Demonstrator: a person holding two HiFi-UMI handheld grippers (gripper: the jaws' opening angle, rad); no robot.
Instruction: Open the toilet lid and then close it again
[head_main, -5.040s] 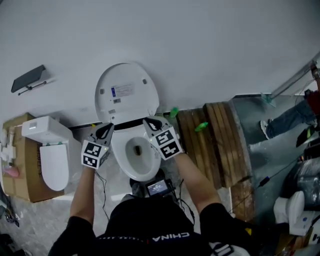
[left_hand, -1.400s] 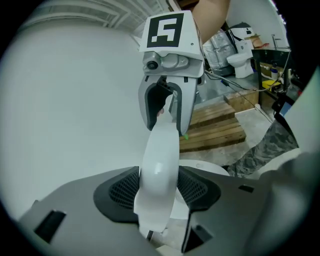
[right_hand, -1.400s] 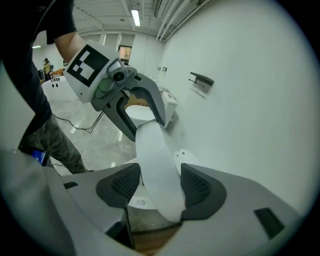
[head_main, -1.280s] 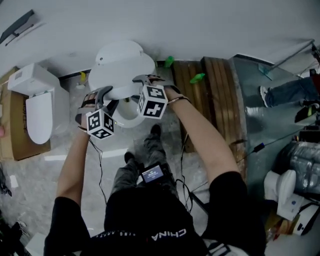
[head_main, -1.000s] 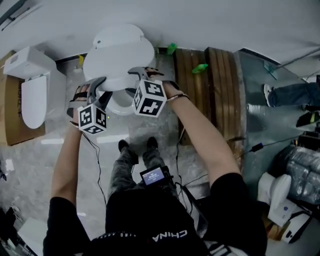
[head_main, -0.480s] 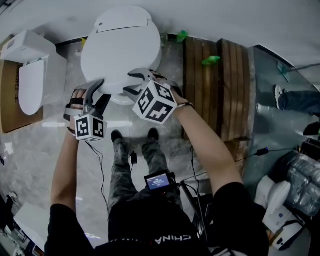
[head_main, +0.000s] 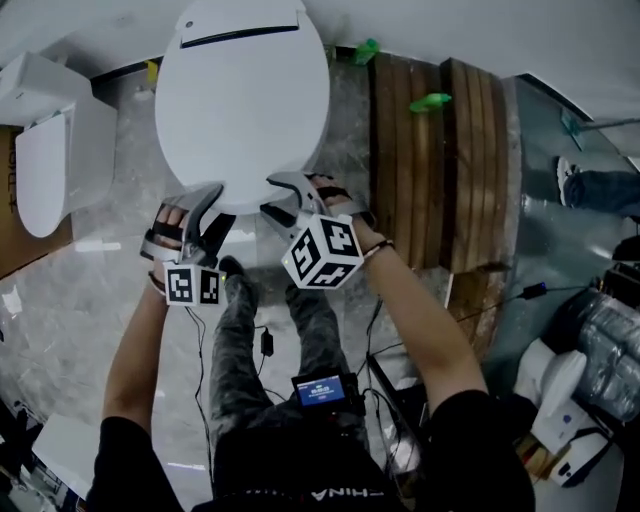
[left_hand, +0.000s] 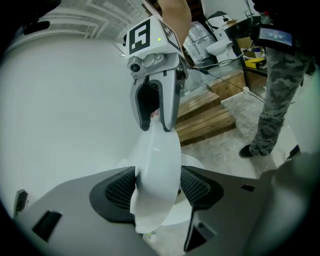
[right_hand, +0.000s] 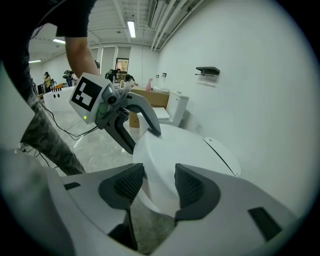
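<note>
2 grippers hold the front rim of the lid (head_main: 240, 100), which lies lowered over the bowl, its hinge end toward the wall; whether it sits fully down cannot be told. At the lid's front-left edge, the left gripper (head_main: 222, 203) has 1 jaw above the rim and 1 below, the rim filling the gap between its pads; its jaws have just been opening, yet the pads appear to touch the rim on both sides. Just beside it, at the lid's front-right edge, the right gripper (head_main: 272, 196) straddles the rim the same way, 1 pad on the lid's top and 1 under the edge, clamped on it after its jaws have just been closing. Each gripper's cube sits on the near side of the lid, the left cube (head_main: 193, 284) smaller in view than the right cube (head_main: 322, 250). Left of the lid stands a 2nd toilet (head_main: 45, 150) against the wall. Right of the lid lies a pallet (head_main: 440, 150) with a green piece (head_main: 430, 101) on it. Below the lid's front edge are the person's legs (head_main: 235, 340), and a small lit screen (head_main: 322, 390) sits at the waist.
</note>
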